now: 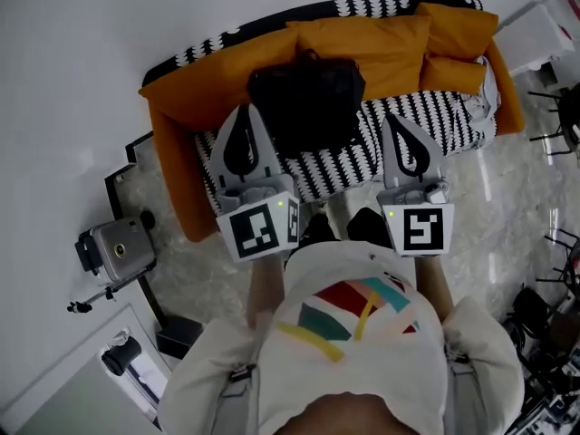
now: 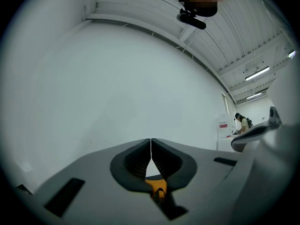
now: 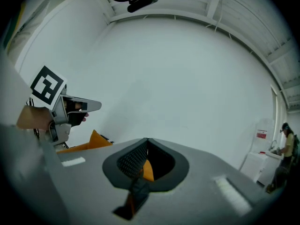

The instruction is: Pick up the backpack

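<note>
At the far left, a small camera on a stand sits on the floor beside the orange sofa. The left gripper, jaws pressed together on nothing, hovers near the black backpack, which rests on the sofa's striped throw against orange cushions. The right gripper, likewise closed and empty, hangs just right of the backpack.

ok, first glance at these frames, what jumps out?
A black backpack sits in the middle of an orange sofa draped with a black-and-white throw, against a white wall. The left gripper and right gripper are held out towards it, one either side, both shut and empty. A camera on a stand is on the floor at left.
</note>
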`<control>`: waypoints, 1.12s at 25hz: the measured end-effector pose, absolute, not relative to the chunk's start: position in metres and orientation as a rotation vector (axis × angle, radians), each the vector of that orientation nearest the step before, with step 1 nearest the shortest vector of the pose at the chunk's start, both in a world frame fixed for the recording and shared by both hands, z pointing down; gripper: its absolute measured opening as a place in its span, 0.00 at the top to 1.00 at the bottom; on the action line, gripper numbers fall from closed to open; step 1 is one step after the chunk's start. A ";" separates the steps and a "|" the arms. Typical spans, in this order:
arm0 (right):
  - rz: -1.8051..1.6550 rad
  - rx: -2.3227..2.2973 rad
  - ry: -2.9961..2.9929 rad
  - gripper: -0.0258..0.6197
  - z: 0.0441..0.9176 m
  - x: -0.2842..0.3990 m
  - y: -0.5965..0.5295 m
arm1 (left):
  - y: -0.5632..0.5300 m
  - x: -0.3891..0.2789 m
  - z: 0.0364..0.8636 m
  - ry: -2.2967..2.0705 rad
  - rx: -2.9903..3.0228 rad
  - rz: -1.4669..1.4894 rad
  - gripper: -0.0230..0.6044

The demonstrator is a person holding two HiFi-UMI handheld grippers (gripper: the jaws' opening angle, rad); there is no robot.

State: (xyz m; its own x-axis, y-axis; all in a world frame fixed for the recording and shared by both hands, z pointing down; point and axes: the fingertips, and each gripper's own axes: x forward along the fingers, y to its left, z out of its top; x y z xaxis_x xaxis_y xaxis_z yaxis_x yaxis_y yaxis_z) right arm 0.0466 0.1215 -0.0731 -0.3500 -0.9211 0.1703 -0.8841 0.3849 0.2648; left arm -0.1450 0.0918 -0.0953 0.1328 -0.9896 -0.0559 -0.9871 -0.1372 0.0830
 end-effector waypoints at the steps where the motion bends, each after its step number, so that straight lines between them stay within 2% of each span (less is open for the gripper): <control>1: -0.177 1.587 -2.354 0.95 -0.071 0.048 0.117 | 0.090 -0.147 -0.092 -2.048 2.333 -0.148 0.94; 12: -0.134 1.547 -2.475 0.95 -0.075 0.040 0.072 | 0.075 -0.165 -0.079 -2.158 2.220 -0.083 0.94; 16: -0.134 1.546 -2.529 0.95 -0.076 0.053 0.066 | 0.072 -0.157 -0.087 -2.255 2.218 0.033 0.94; 28: -0.132 1.585 -2.584 0.95 -0.085 0.081 0.050 | 0.062 -0.141 -0.125 -2.342 2.252 -0.025 0.94</control>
State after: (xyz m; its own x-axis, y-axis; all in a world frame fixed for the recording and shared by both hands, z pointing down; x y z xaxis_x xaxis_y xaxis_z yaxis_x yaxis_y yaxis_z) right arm 0.0814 0.0500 -0.0853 -0.4499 -0.8919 0.0457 -0.8826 0.4518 0.1300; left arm -0.1412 0.0619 -0.1247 -0.0364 -0.9955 -0.0880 -0.9971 0.0421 -0.0635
